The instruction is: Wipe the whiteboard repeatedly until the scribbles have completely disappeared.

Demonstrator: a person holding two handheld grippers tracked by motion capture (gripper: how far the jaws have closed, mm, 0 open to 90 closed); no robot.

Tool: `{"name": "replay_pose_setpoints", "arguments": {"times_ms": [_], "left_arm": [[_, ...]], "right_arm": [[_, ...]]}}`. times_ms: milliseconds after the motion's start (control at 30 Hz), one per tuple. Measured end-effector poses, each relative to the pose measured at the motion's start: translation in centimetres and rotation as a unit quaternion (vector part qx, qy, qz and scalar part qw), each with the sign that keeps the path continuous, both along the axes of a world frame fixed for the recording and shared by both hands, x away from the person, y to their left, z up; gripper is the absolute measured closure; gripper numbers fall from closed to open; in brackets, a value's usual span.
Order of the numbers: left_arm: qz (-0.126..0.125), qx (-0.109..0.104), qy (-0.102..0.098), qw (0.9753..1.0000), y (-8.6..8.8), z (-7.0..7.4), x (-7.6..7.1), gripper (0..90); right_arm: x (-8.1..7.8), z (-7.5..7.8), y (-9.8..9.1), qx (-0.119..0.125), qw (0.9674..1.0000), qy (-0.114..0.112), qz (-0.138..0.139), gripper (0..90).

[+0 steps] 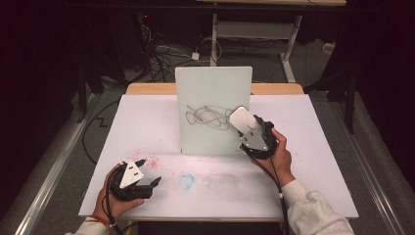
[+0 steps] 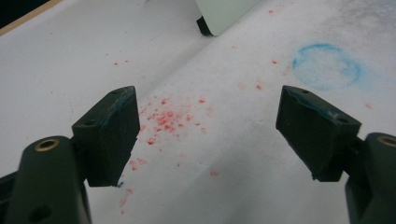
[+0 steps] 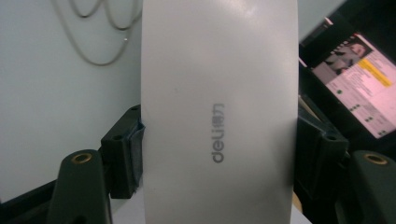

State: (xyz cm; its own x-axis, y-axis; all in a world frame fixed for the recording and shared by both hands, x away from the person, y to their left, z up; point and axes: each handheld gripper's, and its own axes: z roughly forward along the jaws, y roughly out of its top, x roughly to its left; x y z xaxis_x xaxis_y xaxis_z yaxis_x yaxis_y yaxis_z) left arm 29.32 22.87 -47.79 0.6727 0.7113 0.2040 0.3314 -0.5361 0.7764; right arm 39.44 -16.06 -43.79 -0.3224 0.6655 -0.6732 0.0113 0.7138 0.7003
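Against one whiteboard (image 1: 214,110) — one eraser (image 1: 243,120) clamped in right tool (image 1: 250,128).

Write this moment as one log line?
right gripper: shut on eraser | eraser: at scribbled whiteboard | left gripper: open, empty
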Motion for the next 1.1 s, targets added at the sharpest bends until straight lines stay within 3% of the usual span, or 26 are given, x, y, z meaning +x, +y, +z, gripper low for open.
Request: {"name": "replay_pose_setpoints", "arguments": {"times_ms": [100,200,333,567,633,767,900,1100], "left_arm": [[0.003,-0.002,0.006,1.0000,-0.1,0.0,-0.1,21.0],[0.003,-0.003,0.006,1.0000,-0.1,0.0,-0.1,21.1],[0.000,0.002,0.001,1.0000,-0.1,0.0,0.0,21.1],[-0.002,0.003,0.001,1.0000,-0.1,0.0,0.0,21.1],[0.001,-0.001,0.008,1.0000,-0.1,0.0,-0.1,21.1],[0.001,-0.003,0.008,1.0000,-0.1,0.0,-0.1,21.1],[0.001,-0.003,0.006,1.0000,0.0,0.0,-0.2,21.1],[0.002,-0.003,0.006,1.0000,0.0,0.0,-0.1,21.1]], "right_arm": [[0.2,0.6,-0.4,0.027,0.9996,0.005,-0.004,30.9],[0.1,0.4,0.0,0.018,0.9998,0.000,-0.010,31.0],[-0.1,-0.3,0.9,0.017,0.9998,0.012,-0.002,31.0],[-1.0,-2.2,3.6,-0.035,0.9981,0.030,0.041,31.0],[-1.2,-2.5,4.2,-0.053,0.9976,0.026,0.036,30.9],[-1.1,-2.4,4.1,-0.057,0.9974,0.027,0.035,31.0],[-0.8,-1.6,3.0,-0.045,0.9988,0.012,0.014,30.9],[-0.2,-0.4,1.1,-0.003,0.9998,0.008,-0.020,31.0]]}}
